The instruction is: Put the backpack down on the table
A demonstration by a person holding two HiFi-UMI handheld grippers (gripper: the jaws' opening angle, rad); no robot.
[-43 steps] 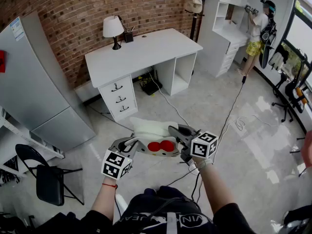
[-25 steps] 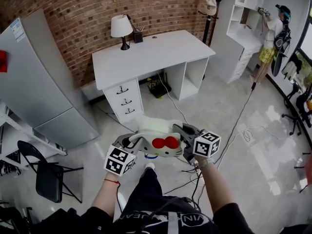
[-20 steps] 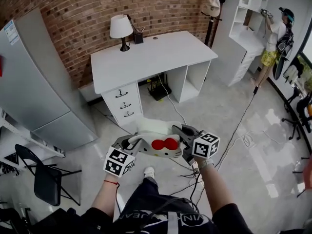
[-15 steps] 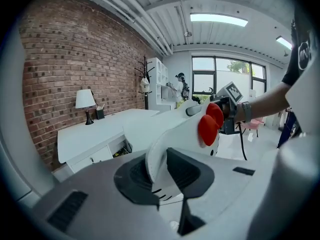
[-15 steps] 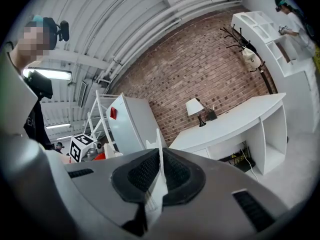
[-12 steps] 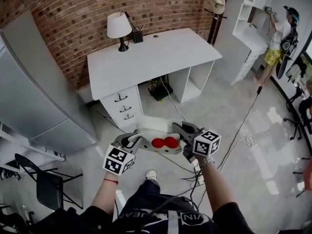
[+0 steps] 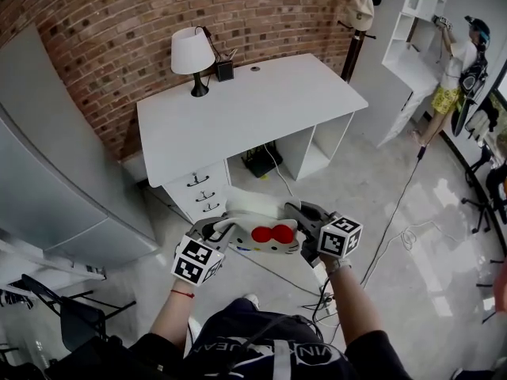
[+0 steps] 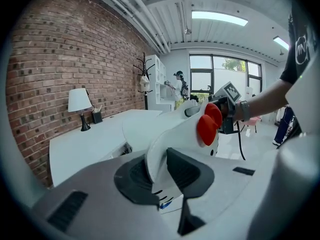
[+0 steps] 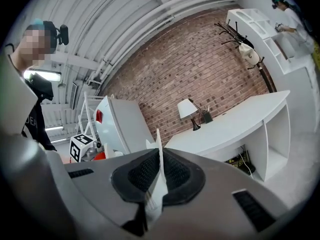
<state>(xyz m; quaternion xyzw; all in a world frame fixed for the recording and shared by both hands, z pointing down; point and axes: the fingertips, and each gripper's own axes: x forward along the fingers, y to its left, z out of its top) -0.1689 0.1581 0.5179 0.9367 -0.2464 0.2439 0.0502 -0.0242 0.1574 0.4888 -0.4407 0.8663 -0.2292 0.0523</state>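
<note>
Closer than before, the white counter [image 7: 253, 109] stands by the brick wall [image 7: 158, 22]; fingers of my left gripper [image 7: 215, 232] and right gripper [image 7: 299, 216] clamp the backpack [image 7: 249, 212].

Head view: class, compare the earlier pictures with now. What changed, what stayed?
The person has walked towards the white desk, now nearer and larger in view. The white cat-face backpack with a red bow stays clamped between left gripper and right gripper, not yet set down.

Office-style studio: brick wall [image 7: 158, 14], white desk [image 7: 245, 105] with lamp [image 7: 192, 54], shelving unit [image 7: 412, 14], office chairs [image 7: 483, 161]
</note>
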